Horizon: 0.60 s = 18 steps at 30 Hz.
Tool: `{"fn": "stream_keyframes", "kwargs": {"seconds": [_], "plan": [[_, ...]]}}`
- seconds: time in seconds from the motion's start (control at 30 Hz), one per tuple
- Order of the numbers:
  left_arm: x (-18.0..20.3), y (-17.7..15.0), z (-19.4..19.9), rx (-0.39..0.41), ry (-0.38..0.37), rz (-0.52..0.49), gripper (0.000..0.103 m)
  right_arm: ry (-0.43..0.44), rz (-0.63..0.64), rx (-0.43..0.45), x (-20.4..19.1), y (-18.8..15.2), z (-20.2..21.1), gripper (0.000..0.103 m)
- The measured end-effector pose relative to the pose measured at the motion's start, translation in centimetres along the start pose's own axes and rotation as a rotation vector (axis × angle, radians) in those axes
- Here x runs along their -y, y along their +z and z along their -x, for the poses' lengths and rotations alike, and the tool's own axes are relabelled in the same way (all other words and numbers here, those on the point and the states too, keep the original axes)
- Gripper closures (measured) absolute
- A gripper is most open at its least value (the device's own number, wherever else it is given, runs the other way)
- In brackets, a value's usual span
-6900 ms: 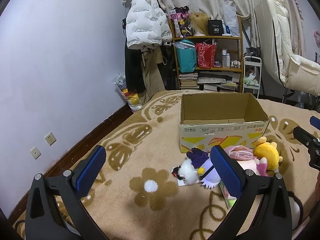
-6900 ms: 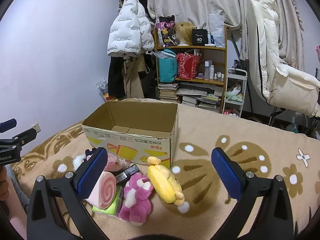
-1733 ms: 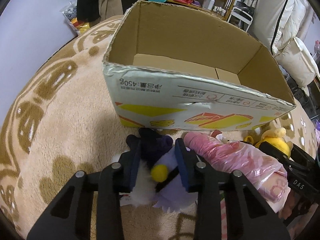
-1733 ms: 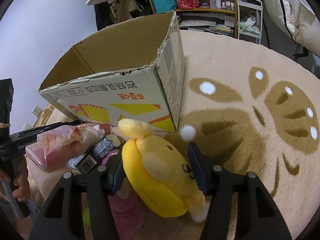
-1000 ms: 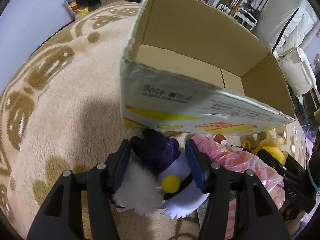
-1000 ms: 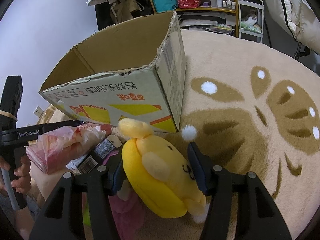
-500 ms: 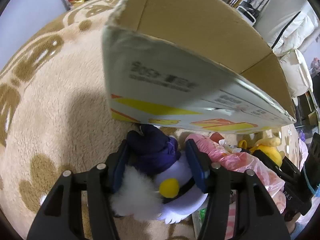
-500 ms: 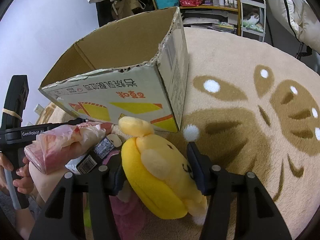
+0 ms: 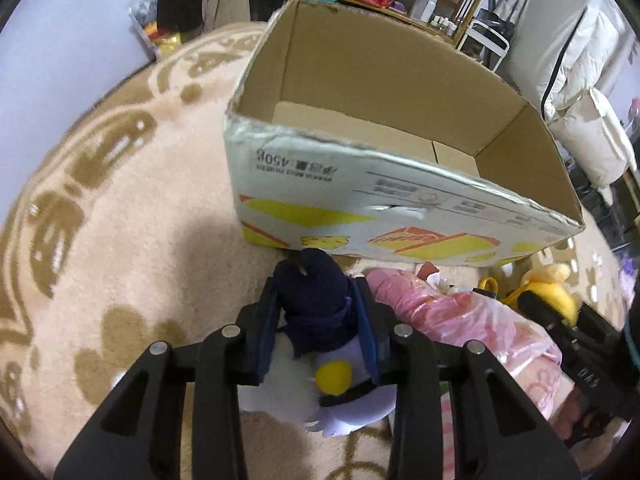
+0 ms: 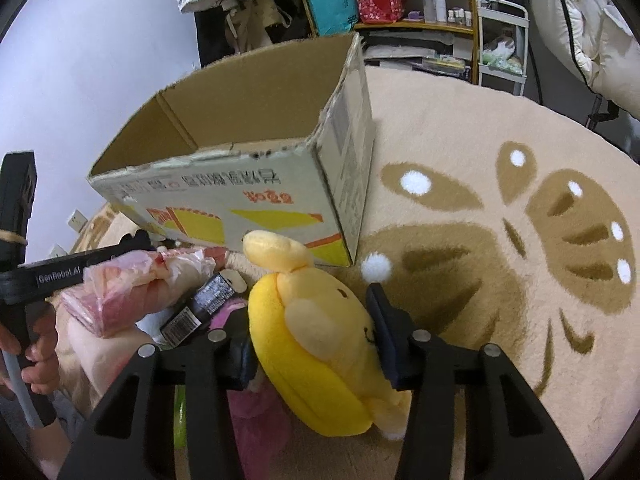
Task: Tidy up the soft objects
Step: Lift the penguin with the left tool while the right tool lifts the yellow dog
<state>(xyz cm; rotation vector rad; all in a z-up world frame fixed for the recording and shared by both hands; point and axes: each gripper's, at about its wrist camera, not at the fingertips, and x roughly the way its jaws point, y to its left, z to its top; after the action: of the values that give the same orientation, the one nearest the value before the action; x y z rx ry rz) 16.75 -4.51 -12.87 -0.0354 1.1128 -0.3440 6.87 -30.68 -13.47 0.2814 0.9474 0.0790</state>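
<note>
We are seeing 2 plush toys being gripped on a beige patterned rug (image 9: 120,208). The left hand-held gripper (image 9: 318,320), its jaws just closing, is clamping a purple-and-white plush (image 9: 320,312) just in front of an open cardboard box (image 9: 360,184). The right hand-held gripper (image 10: 316,332) (also just closing) is squeezing a yellow plush (image 10: 316,344) near the box's corner. A pink wrapped bundle (image 9: 452,316) is lying between them.

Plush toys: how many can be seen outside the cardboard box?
3. The purple plush sits in the left claw, the yellow plush in the right claw, and a pink plush lies beneath it. Others may be hidden.
</note>
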Motion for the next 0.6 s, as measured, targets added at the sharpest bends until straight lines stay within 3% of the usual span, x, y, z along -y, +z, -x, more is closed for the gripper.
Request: {"fn": "stream_keyframes", "kwargs": {"seconds": [0.13,0.6], "plan": [[0.5,-0.4,1.9,0.054,0.064,-0.039,0.069,0.003,-0.010,0.035,0.2,0.1,1.4,0.053],[-0.4,-1.4,10.1,0.266,0.144,-0.026,0.069,0.041,-0.005,0.153,-0.6,0.5,6.4,0.053]]}}
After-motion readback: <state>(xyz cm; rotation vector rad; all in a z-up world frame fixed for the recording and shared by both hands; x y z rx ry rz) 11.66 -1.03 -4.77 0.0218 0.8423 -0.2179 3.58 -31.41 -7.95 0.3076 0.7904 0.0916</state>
